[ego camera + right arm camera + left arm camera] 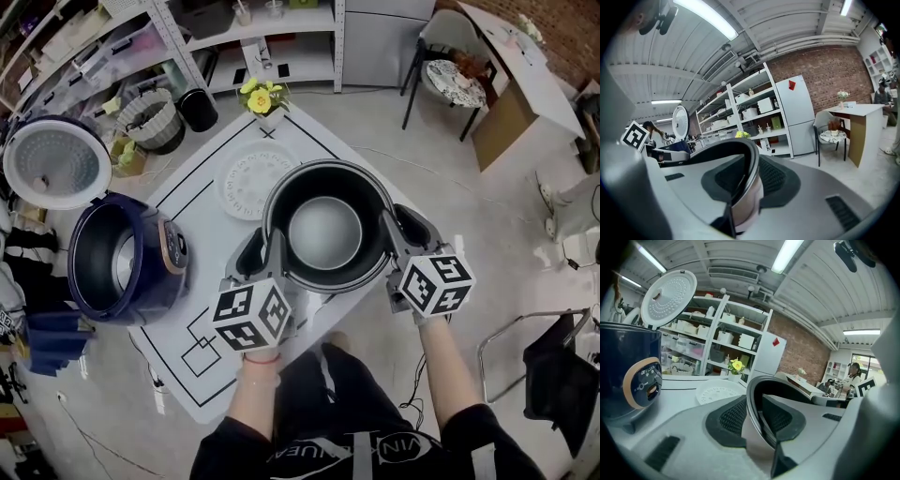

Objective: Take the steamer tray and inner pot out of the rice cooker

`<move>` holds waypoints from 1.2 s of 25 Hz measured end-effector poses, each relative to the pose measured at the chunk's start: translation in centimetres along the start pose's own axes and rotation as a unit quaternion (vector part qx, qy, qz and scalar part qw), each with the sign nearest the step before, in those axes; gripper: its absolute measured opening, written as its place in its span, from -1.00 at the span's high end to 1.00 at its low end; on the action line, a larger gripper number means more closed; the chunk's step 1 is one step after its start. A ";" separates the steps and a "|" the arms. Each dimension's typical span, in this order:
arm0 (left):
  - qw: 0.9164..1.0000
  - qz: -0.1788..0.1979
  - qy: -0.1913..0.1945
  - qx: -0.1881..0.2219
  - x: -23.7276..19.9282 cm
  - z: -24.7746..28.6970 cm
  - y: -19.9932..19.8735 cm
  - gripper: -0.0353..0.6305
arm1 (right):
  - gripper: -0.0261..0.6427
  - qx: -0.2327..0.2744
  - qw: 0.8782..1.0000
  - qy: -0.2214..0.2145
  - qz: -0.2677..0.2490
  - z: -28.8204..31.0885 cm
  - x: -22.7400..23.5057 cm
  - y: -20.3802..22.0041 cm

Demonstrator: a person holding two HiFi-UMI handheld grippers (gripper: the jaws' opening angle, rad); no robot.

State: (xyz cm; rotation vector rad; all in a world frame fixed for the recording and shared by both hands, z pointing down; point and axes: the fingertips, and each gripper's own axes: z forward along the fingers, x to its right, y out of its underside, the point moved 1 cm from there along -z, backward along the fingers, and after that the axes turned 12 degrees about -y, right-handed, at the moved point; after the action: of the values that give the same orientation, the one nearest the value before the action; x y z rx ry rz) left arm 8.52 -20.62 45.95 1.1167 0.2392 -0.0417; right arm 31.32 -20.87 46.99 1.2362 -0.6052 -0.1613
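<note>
The dark inner pot [325, 225] hangs between both grippers above the white table mat [202, 202]. My left gripper [267, 255] is shut on its left rim [753, 394], one pad inside the wall and one outside. My right gripper [746, 180] is clamped the same way on the right rim [751, 159]; in the head view this gripper [397, 236] sits level with the left one. The white perforated steamer tray [253, 178] lies flat on the mat behind the pot. The navy rice cooker [127, 261] stands to the left with its lid [56, 161] raised and its cavity open.
A small vase of yellow flowers [262, 97] stands at the mat's far edge. A woven basket [150, 117] and a shelf unit [253, 37] lie beyond. A chair [455, 80] and a white desk [520, 66] are at the back right.
</note>
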 end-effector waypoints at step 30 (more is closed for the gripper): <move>0.999 0.025 0.034 0.028 0.0 1.9 -0.2 0.58 | 0.62 -0.008 0.997 0.009 -0.079 1.2 0.4 -1.4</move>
State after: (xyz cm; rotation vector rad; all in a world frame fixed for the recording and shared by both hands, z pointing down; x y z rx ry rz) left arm 8.78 -22.46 46.58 1.1812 0.2719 0.0343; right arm 31.31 -22.51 46.04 1.2686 -0.4898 -0.2856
